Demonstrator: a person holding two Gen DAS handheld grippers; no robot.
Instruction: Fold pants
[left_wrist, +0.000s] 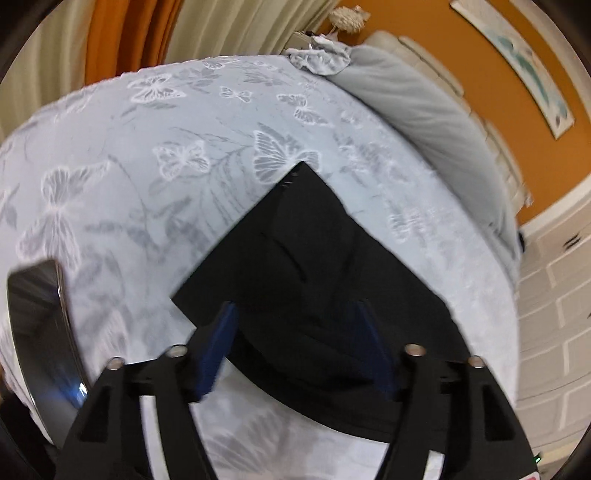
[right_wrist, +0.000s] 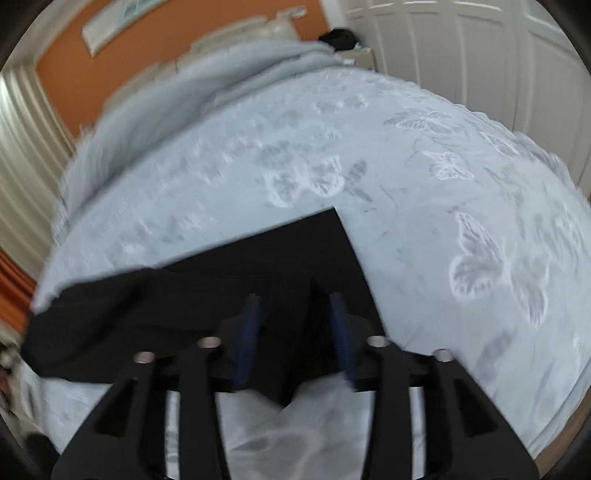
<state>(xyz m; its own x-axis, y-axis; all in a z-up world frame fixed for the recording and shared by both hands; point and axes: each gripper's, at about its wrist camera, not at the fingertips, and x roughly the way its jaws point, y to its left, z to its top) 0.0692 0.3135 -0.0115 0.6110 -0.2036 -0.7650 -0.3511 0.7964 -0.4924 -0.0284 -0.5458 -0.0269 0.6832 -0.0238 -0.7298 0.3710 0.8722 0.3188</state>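
We're over the butterfly-print bedspread (left_wrist: 147, 155), and the black pants (left_wrist: 306, 266) lie flat on it in a tidy folded block, corners squared. To us this looks like the end of a fold. Our left gripper (left_wrist: 299, 332) stands wide apart, holding nothing; our right gripper (right_wrist: 295, 321) is parted too, with cloth between its fingers but not pinched. Next we'd need a fresh edge for another fold.

You can read no text, label or number in either view. The wall picture (left_wrist: 524, 62) shows only blurred colour, and the red tag (left_wrist: 530, 476) at the edge is cut off.
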